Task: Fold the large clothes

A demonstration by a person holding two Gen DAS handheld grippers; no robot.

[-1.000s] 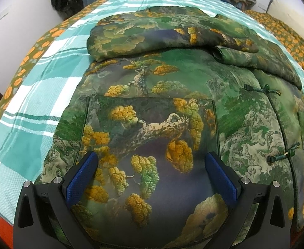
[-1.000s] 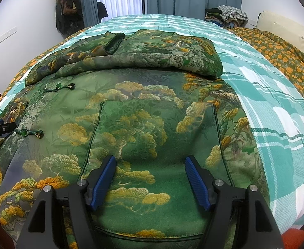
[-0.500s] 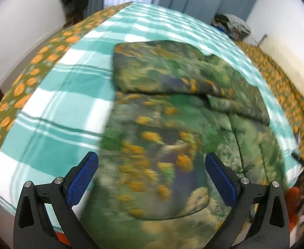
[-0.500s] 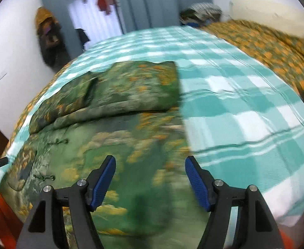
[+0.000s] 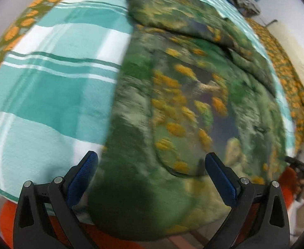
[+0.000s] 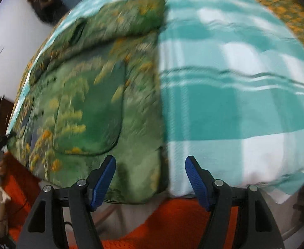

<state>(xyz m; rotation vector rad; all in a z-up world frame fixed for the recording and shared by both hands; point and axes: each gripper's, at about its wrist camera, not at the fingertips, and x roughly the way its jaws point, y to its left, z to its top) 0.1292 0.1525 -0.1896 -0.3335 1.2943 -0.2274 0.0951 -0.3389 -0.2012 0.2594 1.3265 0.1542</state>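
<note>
While blur smears both views, can still make out the green jacket [image 5: 193, 108] with orange and yellow tree print lying flat on the teal checked blanket [image 5: 48, 95], sleeves folded across its top. Left gripper [image 5: 152, 172] spread wide over the hem, nothing pinched. Right gripper [image 6: 150, 176] same, straddling the jacket's side edge. No readable writing anywhere
</note>
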